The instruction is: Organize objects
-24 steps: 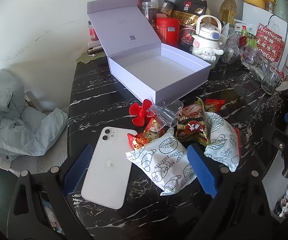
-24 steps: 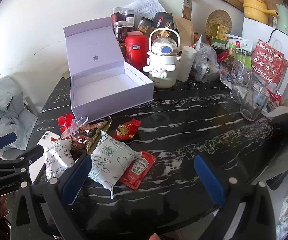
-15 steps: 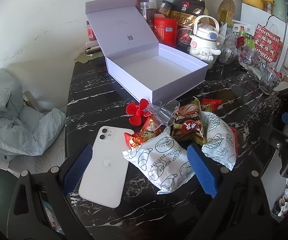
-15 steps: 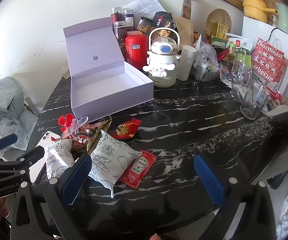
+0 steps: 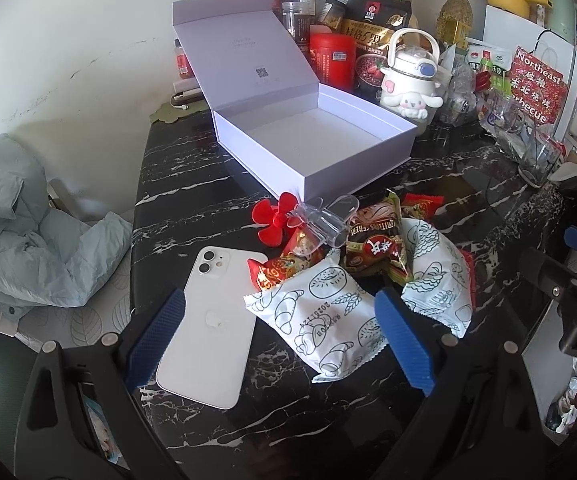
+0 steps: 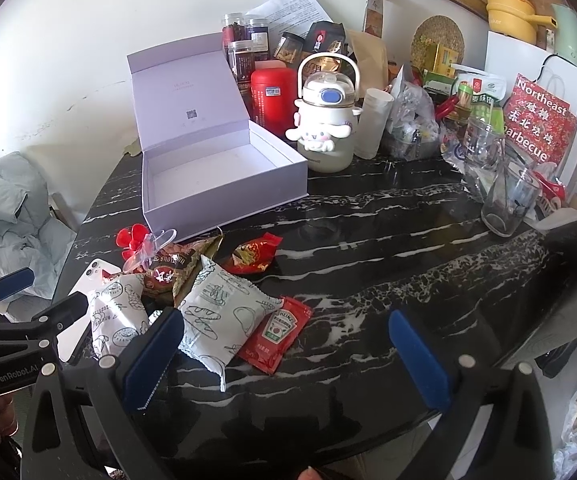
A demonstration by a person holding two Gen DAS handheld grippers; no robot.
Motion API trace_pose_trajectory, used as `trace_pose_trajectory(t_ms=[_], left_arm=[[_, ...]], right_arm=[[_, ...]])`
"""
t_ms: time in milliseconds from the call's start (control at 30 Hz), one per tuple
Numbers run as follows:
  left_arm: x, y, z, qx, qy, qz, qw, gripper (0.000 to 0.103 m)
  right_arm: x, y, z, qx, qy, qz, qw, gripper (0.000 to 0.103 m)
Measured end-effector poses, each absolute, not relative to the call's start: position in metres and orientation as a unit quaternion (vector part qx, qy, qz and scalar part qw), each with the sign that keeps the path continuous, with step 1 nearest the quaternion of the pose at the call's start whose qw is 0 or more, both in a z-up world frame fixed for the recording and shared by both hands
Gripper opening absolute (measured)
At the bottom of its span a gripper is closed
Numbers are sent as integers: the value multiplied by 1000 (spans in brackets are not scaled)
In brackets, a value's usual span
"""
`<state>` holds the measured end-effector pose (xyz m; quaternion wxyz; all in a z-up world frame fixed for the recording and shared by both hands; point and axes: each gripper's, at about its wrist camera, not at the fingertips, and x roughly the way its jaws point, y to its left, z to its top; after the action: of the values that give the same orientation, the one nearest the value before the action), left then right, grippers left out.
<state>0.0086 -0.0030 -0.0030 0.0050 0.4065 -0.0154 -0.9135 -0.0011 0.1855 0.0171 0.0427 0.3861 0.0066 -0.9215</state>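
Note:
An open lilac box stands on the black marble table, lid raised, nothing inside. In front of it lies a pile: a red flower clip, a clear plastic piece, brown and red snack packs, two white bread-print packets, a ketchup sachet and a white phone. My left gripper hovers open above the phone and the near packet. My right gripper is open over the packet and sachet, holding nothing.
Behind the box stand jars, a red canister, a white cartoon-dog bottle, bags and drinking glasses at the right. A grey-blue jacket lies on a chair left of the table. A red barbecue sign is at far right.
The left wrist view has shifted slightly, so the box and pile sit a little lower and left in frame. The right wrist view is almost unchanged. Both grippers stay open.

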Motion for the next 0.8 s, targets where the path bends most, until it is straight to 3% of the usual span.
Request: trace_pose_trajectory(t_ms=[800], left_arm=[[15,2,-6,413,-12,-911,3,96]], right_arm=[[3,186,16,386,6,-921,47,103]])
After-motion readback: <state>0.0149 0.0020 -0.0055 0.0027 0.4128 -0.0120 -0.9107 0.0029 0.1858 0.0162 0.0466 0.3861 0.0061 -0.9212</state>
